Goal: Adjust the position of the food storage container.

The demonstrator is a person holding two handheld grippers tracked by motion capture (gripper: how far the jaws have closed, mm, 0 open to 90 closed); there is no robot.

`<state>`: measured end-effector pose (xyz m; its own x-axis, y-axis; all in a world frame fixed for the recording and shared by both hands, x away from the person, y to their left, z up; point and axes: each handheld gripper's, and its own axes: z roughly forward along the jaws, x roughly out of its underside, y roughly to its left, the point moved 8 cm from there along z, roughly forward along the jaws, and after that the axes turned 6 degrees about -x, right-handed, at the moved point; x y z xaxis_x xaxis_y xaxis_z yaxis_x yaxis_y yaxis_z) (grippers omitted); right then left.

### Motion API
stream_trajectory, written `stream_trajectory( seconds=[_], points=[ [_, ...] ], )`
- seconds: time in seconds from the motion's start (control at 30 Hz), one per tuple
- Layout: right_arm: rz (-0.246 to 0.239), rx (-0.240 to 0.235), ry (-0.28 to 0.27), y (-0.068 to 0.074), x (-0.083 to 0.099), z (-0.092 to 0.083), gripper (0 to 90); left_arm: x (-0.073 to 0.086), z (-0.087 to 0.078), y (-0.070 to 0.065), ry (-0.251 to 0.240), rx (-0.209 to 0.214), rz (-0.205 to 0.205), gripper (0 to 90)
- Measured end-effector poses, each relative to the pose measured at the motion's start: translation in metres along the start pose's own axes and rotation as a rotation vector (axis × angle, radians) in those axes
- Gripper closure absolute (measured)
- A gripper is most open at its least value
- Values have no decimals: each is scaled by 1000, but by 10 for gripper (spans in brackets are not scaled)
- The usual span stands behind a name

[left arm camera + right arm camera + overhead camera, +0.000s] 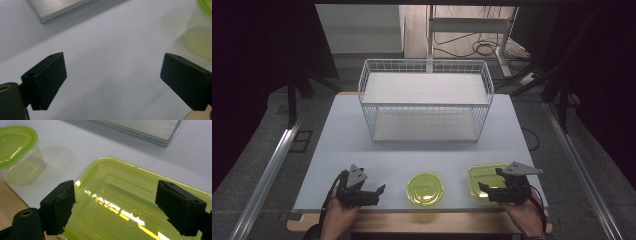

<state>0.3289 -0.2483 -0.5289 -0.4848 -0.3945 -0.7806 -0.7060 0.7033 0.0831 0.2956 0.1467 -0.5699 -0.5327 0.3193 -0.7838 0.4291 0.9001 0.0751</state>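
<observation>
The rectangular green-lidded container [488, 178] sits at the near right of the white table [342, 150], in front of and to the right of the wire basket rack [426, 100]. In the right gripper view its translucent yellow-green lid [130, 202] lies flat directly below the jaws, with light glinting off its centre. The right gripper [493, 192], held in the person's right hand [524, 212], hovers over that lid's near edge with its jaws spread wide and nothing between them.

The round green-lidded container [425, 188] stands in front of the rack's middle, just left of the rectangular one and apart from it; the right gripper view shows its clear body and green rim [17, 152].

The left gripper [371, 192], in the person's left hand [337, 217], is in front of the rack's left end, left of the round container. Its jaws are also spread wide over bare tabletop, gripping nothing; the round container's clear wall [200, 40] shows at the upper right of the left gripper view.
</observation>
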Motion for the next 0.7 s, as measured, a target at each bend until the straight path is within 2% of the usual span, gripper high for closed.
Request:
stream_trajectory(
  seconds=[0.1,0.23,0.3,0.4,0.47,0.6,0.7],
  points=[
    [-9,2,-12,-3,2,0,188,3,1,6,41,-39,-3,93],
    [-13,3,-31,-4,1,-1,225,-3,-5,2,30,32,-70,112],
    [-14,-1,-32,-4,1,-1,233,-3,-5,0,49,50,-78,118],
    [-20,-10,-35,-2,1,0,240,-2,-2,-4,81,51,-67,118],
    [-27,-13,-31,-1,1,1,243,-2,-2,-6,85,54,-57,102],
    [-34,-15,-27,2,1,3,243,-6,-4,-11,62,70,-39,110],
    [-34,-14,-24,2,1,3,243,-9,-7,-14,44,84,-28,175]
  ],
)
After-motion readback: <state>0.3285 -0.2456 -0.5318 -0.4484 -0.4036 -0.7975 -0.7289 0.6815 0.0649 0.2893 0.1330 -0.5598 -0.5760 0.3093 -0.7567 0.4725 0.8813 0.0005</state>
